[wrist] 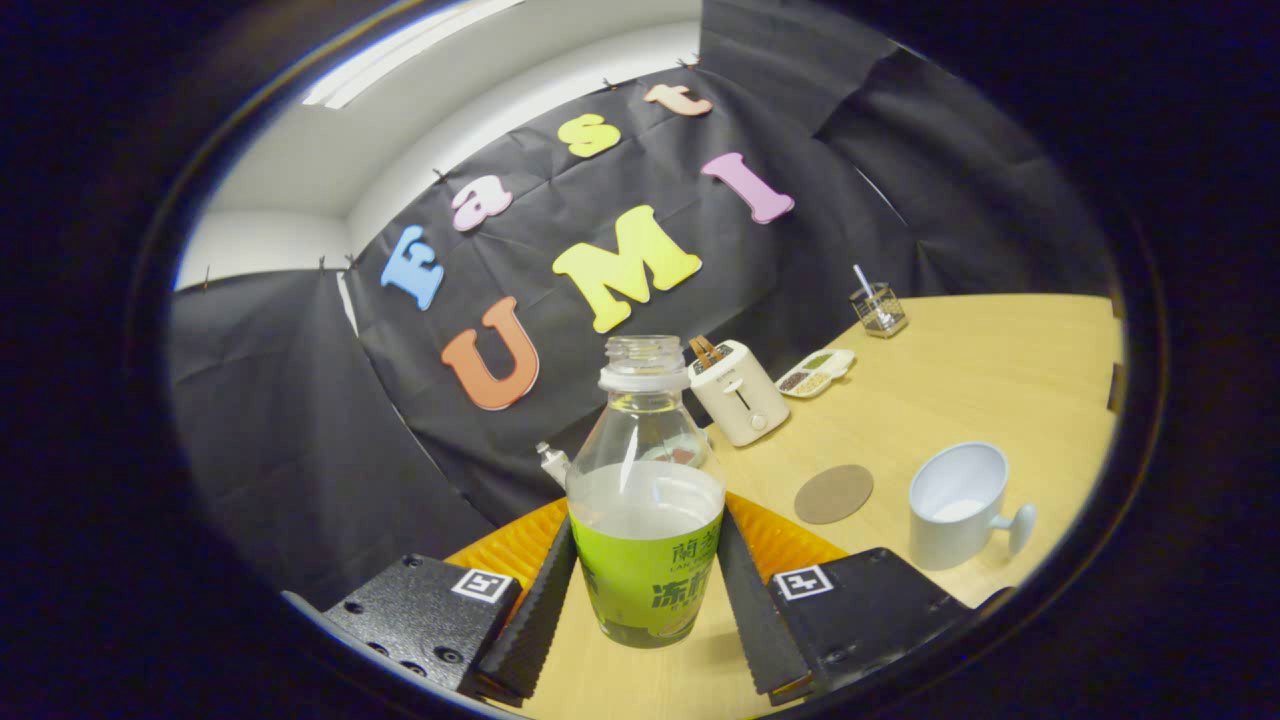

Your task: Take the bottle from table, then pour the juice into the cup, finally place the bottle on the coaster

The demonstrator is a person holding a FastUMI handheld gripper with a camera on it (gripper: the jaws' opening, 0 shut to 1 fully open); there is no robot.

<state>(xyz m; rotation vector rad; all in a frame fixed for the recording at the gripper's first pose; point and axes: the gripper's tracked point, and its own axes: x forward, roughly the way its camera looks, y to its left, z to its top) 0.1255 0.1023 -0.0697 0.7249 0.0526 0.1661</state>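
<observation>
Uncapped juice bottle [645, 500] upright between the jaws of the gripper [645, 585], which flank it closely and apparently grip it, lifted or not unclear; pouring into the white cup [960, 505] and placing on the coaster [833, 493] remain.

Even, soft light spills from the ceiling strip light [400, 55]; the table [960, 380] glows warm, edges bend fisheye-style, focus stays fairly sharp.

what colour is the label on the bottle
Bright green on the bottle, held between the gripper fingers; clearest in the gripper view.
</observation>
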